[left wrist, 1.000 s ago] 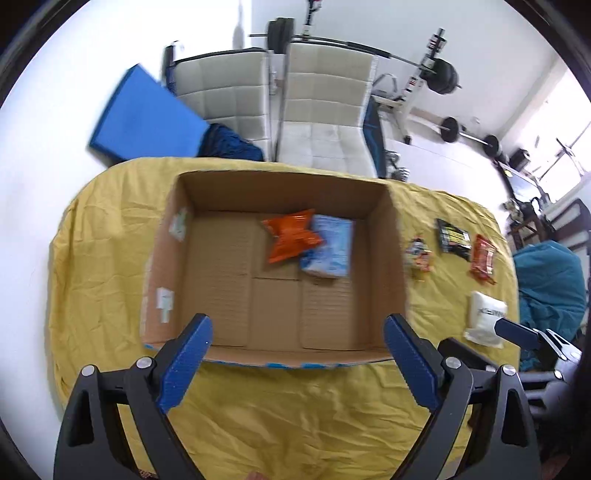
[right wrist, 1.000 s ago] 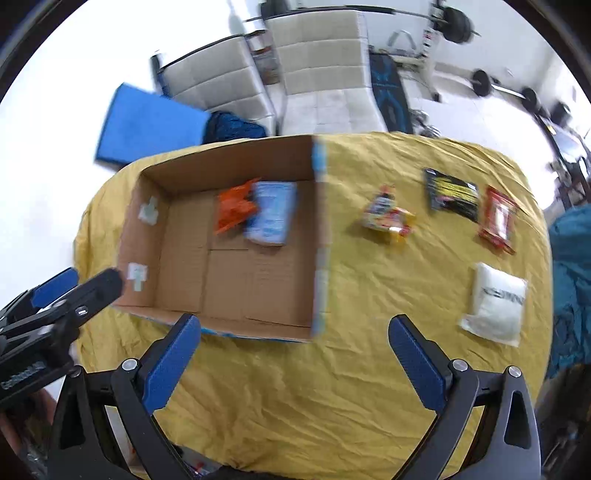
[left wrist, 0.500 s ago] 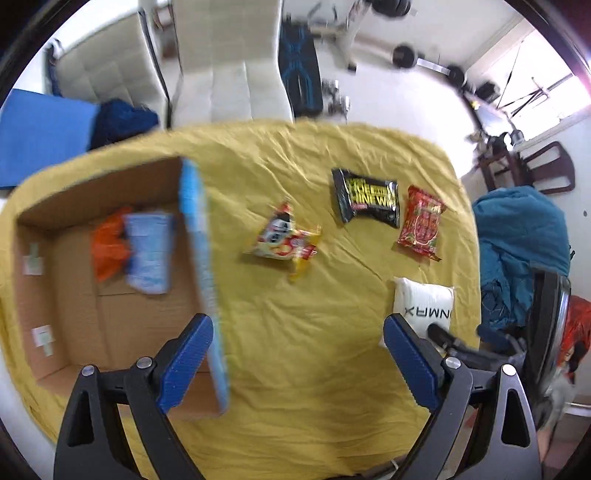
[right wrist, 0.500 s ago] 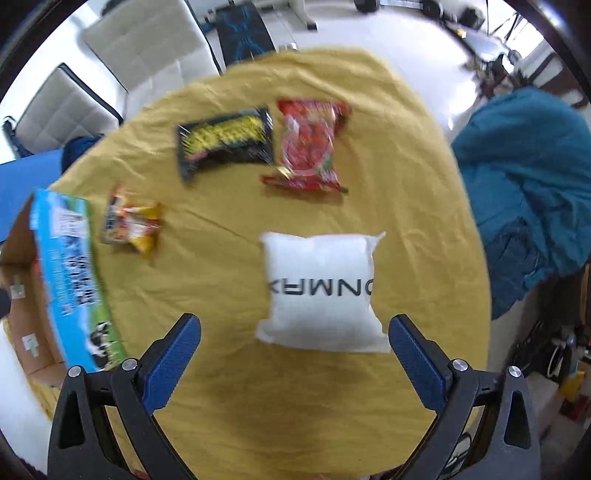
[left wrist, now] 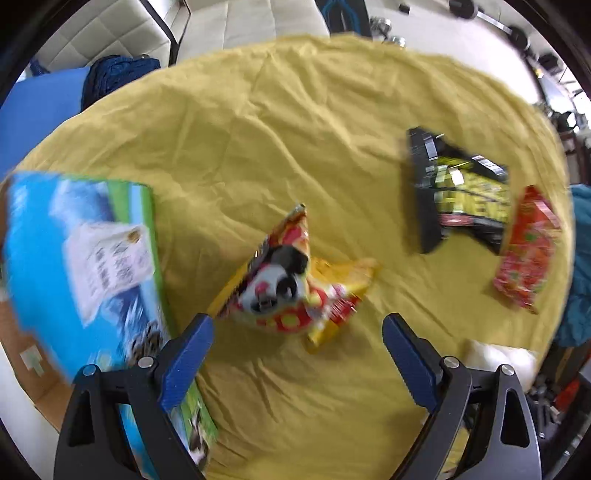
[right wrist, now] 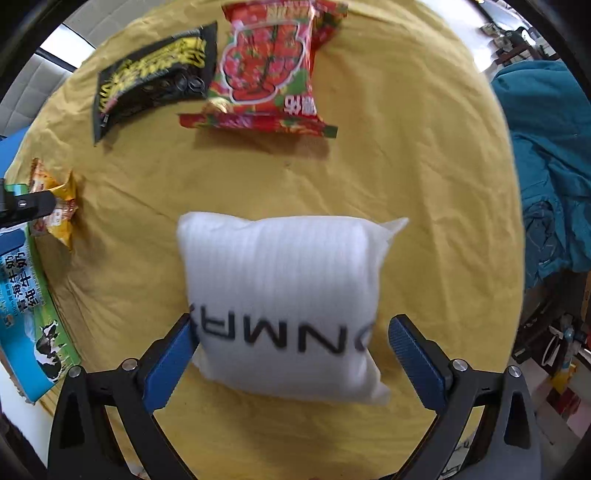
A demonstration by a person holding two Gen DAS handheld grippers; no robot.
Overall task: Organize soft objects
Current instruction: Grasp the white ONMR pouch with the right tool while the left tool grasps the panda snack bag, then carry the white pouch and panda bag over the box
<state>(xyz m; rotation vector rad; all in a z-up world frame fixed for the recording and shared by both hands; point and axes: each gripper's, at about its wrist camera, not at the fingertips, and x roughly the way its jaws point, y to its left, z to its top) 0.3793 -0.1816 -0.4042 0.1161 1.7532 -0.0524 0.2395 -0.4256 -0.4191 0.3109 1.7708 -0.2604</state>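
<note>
My left gripper [left wrist: 295, 354] is open just above and in front of a yellow and red snack bag [left wrist: 291, 273] with a panda face, lying on the yellow cloth. My right gripper [right wrist: 291, 354] is open, its blue fingers on either side of the near edge of a white pillow pack [right wrist: 284, 295] with black letters. A black and yellow packet [right wrist: 151, 77] and a red strawberry packet [right wrist: 273, 66] lie farther back. The cardboard box [left wrist: 74, 258] with a blue printed side is at the left.
The round table has a yellow cloth [left wrist: 295, 110] over it. Pale chairs [left wrist: 251, 22] and a blue mat [left wrist: 37, 99] stand behind it. A teal blanket [right wrist: 546, 166] lies off the right edge. Gym weights [left wrist: 513, 29] are on the floor.
Both grippers have swung right, away from the box, and come down closer. The left now hangs over the panda snack bag, the right straddles the white pillow pack.
</note>
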